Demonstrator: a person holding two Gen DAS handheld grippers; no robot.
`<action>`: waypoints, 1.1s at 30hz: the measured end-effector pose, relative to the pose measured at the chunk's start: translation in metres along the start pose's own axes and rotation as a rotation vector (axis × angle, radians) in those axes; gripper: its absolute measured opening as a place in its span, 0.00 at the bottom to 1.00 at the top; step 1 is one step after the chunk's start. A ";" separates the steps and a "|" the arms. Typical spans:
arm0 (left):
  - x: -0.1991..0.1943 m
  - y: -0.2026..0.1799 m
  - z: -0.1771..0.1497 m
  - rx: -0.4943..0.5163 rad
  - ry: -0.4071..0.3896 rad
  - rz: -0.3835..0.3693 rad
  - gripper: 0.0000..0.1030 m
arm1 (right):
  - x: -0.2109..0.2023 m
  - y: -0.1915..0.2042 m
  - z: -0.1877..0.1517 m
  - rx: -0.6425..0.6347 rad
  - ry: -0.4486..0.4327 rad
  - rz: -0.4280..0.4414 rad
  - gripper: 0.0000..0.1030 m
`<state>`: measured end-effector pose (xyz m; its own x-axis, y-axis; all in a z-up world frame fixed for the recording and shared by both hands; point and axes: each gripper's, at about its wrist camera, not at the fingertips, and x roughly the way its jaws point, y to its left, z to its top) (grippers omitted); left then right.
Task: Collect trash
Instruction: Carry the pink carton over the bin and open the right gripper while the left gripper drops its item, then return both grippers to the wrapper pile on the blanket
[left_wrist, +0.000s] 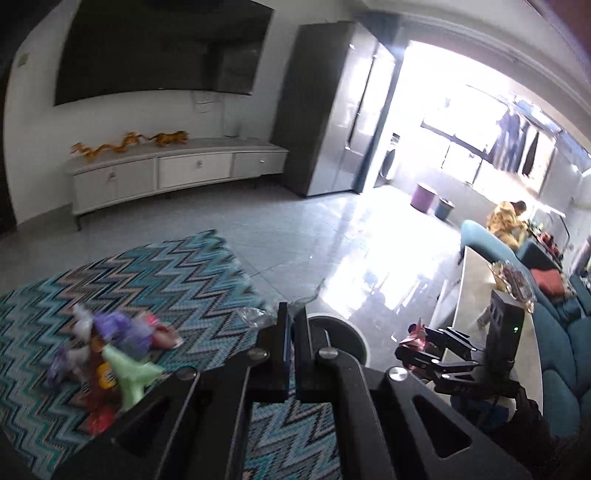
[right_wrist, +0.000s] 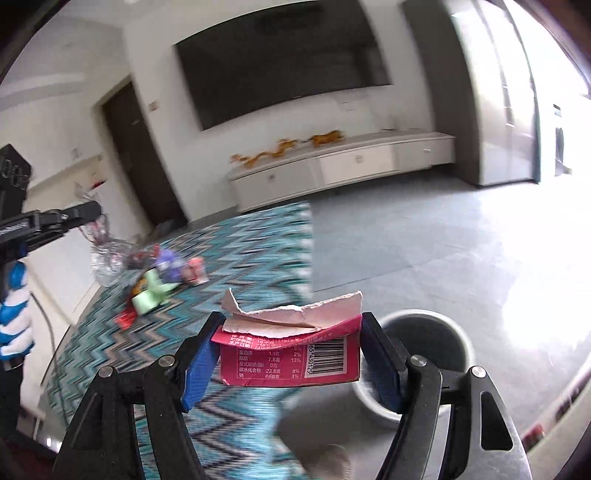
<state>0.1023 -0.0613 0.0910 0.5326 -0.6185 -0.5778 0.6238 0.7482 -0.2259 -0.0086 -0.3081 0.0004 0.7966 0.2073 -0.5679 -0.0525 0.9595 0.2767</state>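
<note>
Red carton (right_wrist: 291, 356): barcode on right side, digits partly legible "065 430125". Nutrition table in Chinese, white print, rows ending 1.1克 2%, 7.8克 13%, 0克, 23.8克 8%, 3%. Other print too blurred to read.

Left hand-held gripper (left_wrist: 290, 325) shut on clear wrapper (left_wrist: 255, 316); wrappers (left_wrist: 110, 354) on rug (left_wrist: 177, 273) — blurred

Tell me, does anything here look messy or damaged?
Yes. A heap of wrappers lies strewn on the rug, not in the bin. The red box in the right gripper has its top torn open, ragged cardboard sticking up. The left gripper pinches crumpled clear plastic.
</note>
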 end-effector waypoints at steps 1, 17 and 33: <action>0.013 -0.012 0.007 0.018 0.012 -0.014 0.01 | -0.002 -0.012 0.000 0.022 -0.007 -0.018 0.69; 0.291 -0.085 0.001 0.145 0.336 0.026 0.03 | 0.090 -0.139 -0.014 0.172 0.111 -0.194 0.71; 0.325 -0.078 -0.014 0.080 0.401 -0.036 0.45 | 0.131 -0.171 -0.036 0.233 0.209 -0.269 0.76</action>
<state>0.2192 -0.3173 -0.0901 0.2545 -0.4893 -0.8341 0.6888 0.6972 -0.1988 0.0826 -0.4381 -0.1494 0.6225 0.0121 -0.7826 0.2979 0.9210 0.2512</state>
